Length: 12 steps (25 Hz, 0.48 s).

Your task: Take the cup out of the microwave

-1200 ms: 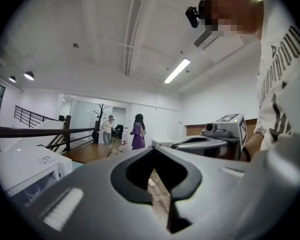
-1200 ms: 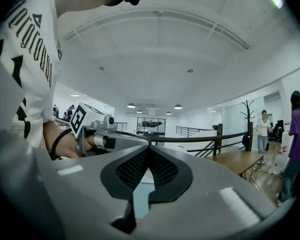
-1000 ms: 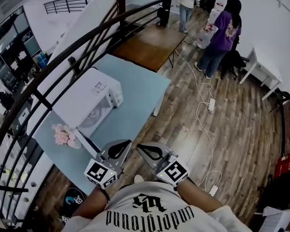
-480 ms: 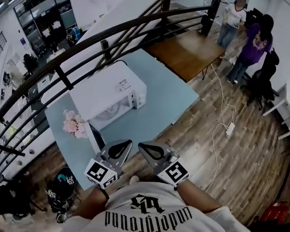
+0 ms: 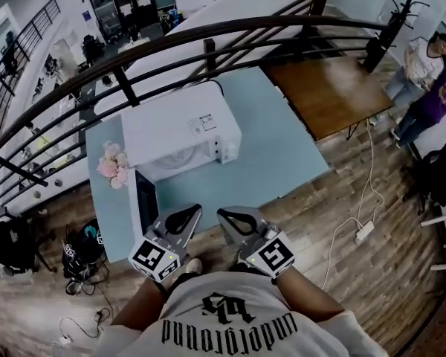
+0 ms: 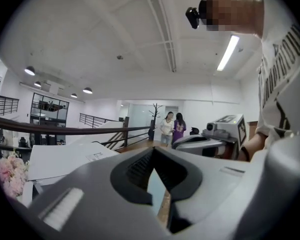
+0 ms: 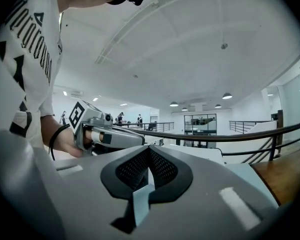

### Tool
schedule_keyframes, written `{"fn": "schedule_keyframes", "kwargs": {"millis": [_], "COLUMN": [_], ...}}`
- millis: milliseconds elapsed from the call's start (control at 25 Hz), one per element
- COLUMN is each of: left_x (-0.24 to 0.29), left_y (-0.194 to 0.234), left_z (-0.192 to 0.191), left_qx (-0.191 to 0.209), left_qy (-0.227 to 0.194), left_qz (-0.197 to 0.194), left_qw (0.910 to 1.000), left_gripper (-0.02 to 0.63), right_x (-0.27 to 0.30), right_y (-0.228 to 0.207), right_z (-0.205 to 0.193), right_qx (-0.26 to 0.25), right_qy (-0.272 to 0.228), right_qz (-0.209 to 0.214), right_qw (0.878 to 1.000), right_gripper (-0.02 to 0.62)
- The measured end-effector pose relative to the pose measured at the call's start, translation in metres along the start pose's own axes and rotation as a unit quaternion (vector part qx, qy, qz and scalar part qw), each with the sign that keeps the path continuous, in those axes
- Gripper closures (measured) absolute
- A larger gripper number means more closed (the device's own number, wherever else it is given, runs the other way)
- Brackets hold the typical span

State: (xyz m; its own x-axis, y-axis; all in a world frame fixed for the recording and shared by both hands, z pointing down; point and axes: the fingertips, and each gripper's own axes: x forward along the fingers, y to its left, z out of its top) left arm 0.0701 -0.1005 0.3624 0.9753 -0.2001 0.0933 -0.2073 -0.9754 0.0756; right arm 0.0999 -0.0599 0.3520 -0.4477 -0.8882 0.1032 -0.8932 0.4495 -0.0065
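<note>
A white microwave (image 5: 182,129) stands on the light blue table (image 5: 282,155), and its door (image 5: 143,207) hangs open at its left, swung toward me. No cup shows in any view; the inside of the oven is hidden from above. My left gripper (image 5: 189,213) and right gripper (image 5: 224,216) are held side by side at the table's near edge, short of the microwave, both shut and empty. The left gripper view looks past its shut tips (image 6: 154,151) to the microwave's top (image 6: 65,159). The right gripper view shows its own tips (image 7: 149,151) and the left gripper (image 7: 115,136) beside it.
Pink flowers (image 5: 113,163) sit on the table left of the microwave. A dark curved railing (image 5: 208,39) runs behind the table. A brown wooden table (image 5: 331,95) stands to the right, two people (image 5: 431,80) beyond it. A power strip (image 5: 364,233) and cable lie on the floor.
The head view has swung so the microwave and blue table now lie straight ahead instead of off to the left. Both grippers stay shut, side by side, and are nearer the table edge.
</note>
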Motion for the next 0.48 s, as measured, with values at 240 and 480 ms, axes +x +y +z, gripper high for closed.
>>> {"fn": "schedule_keyframes", "kwargs": {"millis": [240, 480], "left_x": [0.024, 0.029], "left_y": [-0.013, -0.002], "left_z": [0.004, -0.006], "left_qx": [-0.006, -0.01], "left_qy": [-0.011, -0.007], "left_qz": [0.052, 0.1], "left_qw": [0.9986, 0.9949], "left_gripper": [0.557, 0.557], "right_x": [-0.023, -0.019], "right_y": [-0.021, -0.036], "right_z": [-0.01, -0.017], "right_qx": [-0.001, 0.003], "right_qy": [0.007, 0.013], "right_qz": [0.057, 0.091], "right_qw": [0.998, 0.996], "right_gripper": [0.595, 0.595]}}
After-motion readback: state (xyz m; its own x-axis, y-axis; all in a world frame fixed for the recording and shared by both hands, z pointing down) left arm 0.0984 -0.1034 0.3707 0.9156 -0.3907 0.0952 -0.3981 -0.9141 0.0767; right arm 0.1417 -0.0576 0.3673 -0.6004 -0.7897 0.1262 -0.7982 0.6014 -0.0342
